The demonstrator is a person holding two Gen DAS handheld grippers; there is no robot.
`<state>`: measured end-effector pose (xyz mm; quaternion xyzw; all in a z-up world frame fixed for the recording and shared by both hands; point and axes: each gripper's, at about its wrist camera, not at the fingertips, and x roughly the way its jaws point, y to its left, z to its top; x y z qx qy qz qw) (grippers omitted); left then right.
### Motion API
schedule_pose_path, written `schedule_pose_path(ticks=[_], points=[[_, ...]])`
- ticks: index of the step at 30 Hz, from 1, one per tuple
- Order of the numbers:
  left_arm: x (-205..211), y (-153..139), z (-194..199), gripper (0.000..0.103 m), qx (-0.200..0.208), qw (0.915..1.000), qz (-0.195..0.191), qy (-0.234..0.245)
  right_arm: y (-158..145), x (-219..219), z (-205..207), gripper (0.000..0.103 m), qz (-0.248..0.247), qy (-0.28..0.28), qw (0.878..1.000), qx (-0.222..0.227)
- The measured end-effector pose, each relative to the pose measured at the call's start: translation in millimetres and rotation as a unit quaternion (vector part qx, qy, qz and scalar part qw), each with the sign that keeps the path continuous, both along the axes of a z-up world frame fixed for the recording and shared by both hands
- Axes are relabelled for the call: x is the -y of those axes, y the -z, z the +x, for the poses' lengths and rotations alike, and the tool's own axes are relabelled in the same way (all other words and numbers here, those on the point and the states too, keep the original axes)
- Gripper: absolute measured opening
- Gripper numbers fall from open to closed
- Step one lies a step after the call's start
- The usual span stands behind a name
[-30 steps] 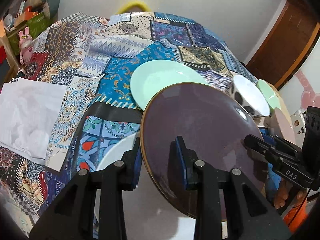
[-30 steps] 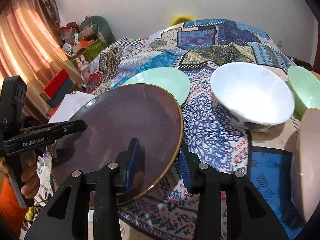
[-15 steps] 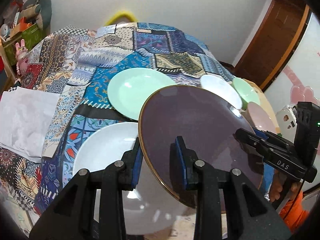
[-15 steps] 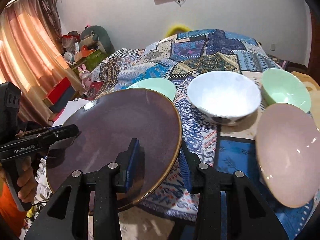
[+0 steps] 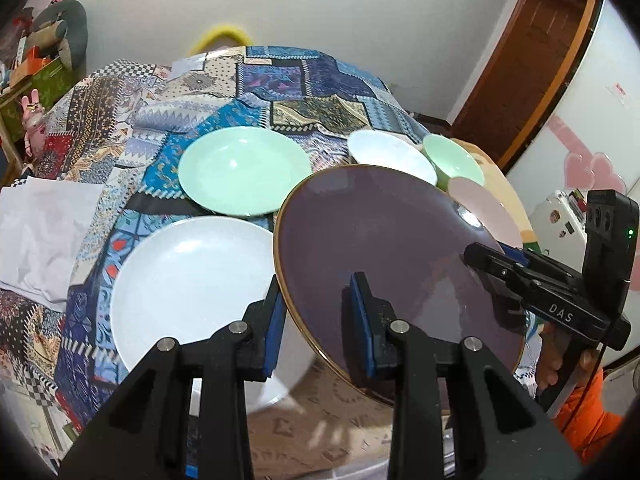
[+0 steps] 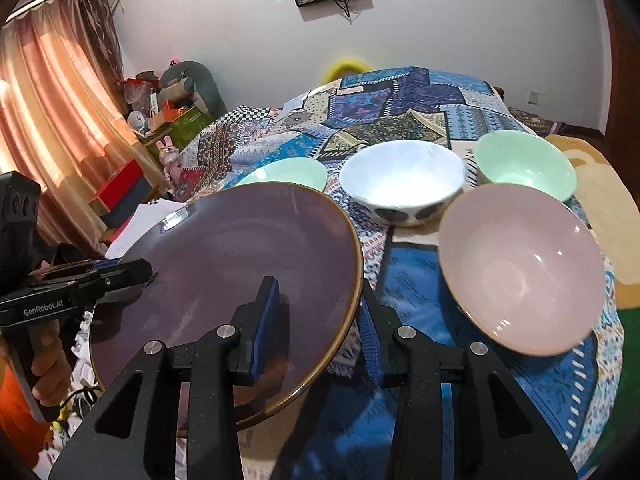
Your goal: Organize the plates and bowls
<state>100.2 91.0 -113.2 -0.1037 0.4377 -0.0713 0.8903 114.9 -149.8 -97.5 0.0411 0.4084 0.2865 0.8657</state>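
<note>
Left wrist: both grippers point(image 5: 318, 322) point(image 6: 316, 322) clamp the purple plate point(image 5: 384, 264) (hiding the pink bowl point(image 5: 484, 208))

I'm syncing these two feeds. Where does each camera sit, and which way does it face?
Left wrist: on the left gripper, facing across the table; its jaws clamp the purple plate; right gripper, hand and orange sleeve show.
Right wrist: on the right gripper, facing the bowls; left gripper and hand show.
Shared: purple plate, green plate, white bowl.

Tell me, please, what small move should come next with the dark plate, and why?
Probably carry the dark purple plate leftward and lower it onto the white plate. Both the left gripper and the right gripper hold it aloft, and the white plate lies bare beside it.
</note>
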Motion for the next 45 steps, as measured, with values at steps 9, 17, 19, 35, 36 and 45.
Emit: schedule_pose_path(ticks=[9,17,19,35,36,45], points=[[24,8,-8,0.031,-0.015,0.9998,0.002,0.012,9,25,-11,0.035,-0.003,0.005,1.000,-0.008],[42,25,-6,0.031,-0.035,0.9991,0.003,0.021,26,39,-13,0.035,-0.010,0.009,1.000,-0.027],[45,31,-4,0.031,-0.044,0.9988,0.001,0.023,30,43,-13,0.035,-0.010,0.011,0.999,-0.032],[60,69,18,0.032,-0.098,0.9947,-0.006,0.032,55,59,-5,0.035,-0.015,0.027,0.998,-0.061],[60,72,19,0.032,-0.101,0.9944,-0.006,0.032,56,59,-5,0.035,-0.015,0.027,0.998,-0.062],[63,78,20,0.032,-0.103,0.9942,0.002,0.032,55,58,-6,0.036,-0.035,0.027,0.997,-0.059]])
